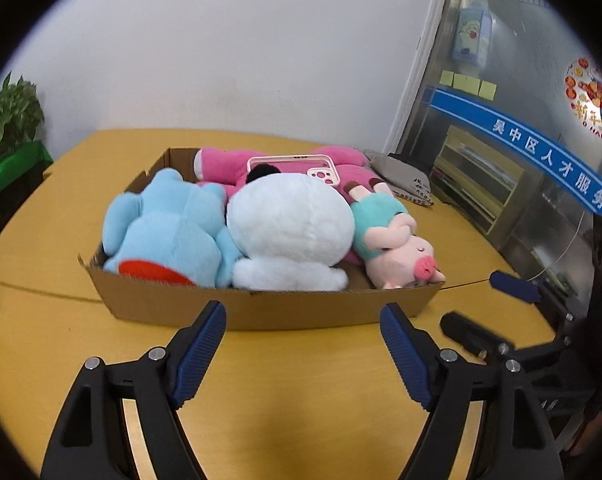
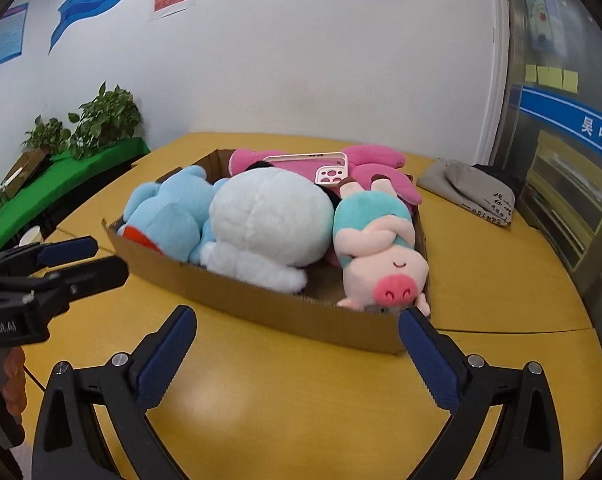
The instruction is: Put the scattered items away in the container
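Note:
A shallow cardboard box (image 1: 261,316) (image 2: 261,304) sits on the yellow table. It holds a blue plush (image 1: 169,232) (image 2: 169,216), a white plush (image 1: 289,224) (image 2: 265,220), a pig plush in a teal top (image 1: 397,248) (image 2: 377,252), a pink plush (image 1: 229,164) (image 2: 377,156) and a pink-rimmed phone case (image 1: 325,172) (image 2: 329,168) on top of it. My left gripper (image 1: 302,312) hovers open and empty in front of the box's near wall. My right gripper (image 2: 298,314) is wide open and empty near the box's right corner, its right fingertip close to the pig's snout.
A grey folded cloth (image 1: 401,176) (image 2: 469,188) lies on the table behind the box at right. Potted plants (image 2: 105,120) stand on a green-covered ledge at left, with a paper cup (image 2: 31,236) near the table's left edge. A glass cabinet (image 1: 501,184) stands along the right.

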Tool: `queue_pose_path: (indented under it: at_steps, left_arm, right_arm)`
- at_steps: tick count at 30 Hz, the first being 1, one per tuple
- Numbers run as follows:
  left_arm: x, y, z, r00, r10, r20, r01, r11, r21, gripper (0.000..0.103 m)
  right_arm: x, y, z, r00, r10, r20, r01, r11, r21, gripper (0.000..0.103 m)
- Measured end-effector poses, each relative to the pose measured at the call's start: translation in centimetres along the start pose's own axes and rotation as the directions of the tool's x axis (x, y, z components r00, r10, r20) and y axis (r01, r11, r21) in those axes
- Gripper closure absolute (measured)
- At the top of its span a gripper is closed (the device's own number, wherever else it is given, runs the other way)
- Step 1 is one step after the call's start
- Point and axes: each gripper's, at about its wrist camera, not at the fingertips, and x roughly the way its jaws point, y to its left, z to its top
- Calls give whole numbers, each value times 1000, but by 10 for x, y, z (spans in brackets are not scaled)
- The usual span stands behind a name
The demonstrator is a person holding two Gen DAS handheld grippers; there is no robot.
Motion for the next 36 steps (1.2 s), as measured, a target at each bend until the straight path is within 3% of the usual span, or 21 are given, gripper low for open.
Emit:
queue_pose_path:
  at_steps: [7, 13, 17, 23, 28, 36]
  left_arm:
    - [-14, -11, -19, 999, 14, 45, -11, 998, -61, 22]
    - [-14, -22, -30, 991, 115, 69, -115, 993, -16, 22]
    - [-10, -24, -37, 993, 112, 41, -111, 994, -11, 22]
    - [-3, -24, -45, 975, 221, 10, -221, 975, 0, 22]
    - [-1, -23, -48, 981, 194, -3, -194, 981, -2, 22]
    - [1, -21, -54, 974, 227, -23, -227, 974, 10, 22]
  right_arm:
    - [-27, 12, -20, 999, -3, 50, 5, 999, -42, 1]
    - [-25, 6, -23, 999, -38, 18, 38, 999, 6, 1]
    - [-24, 5, -28, 997, -82, 16, 82, 997, -1, 1]
    - [-18, 6, -36, 998, -65, -7, 65, 998, 2, 1]
    - [-15, 6, -39, 998, -58, -12, 58, 998, -3, 1]
    - [-10, 4, -47, 998, -56, -21, 57, 998, 23, 1]
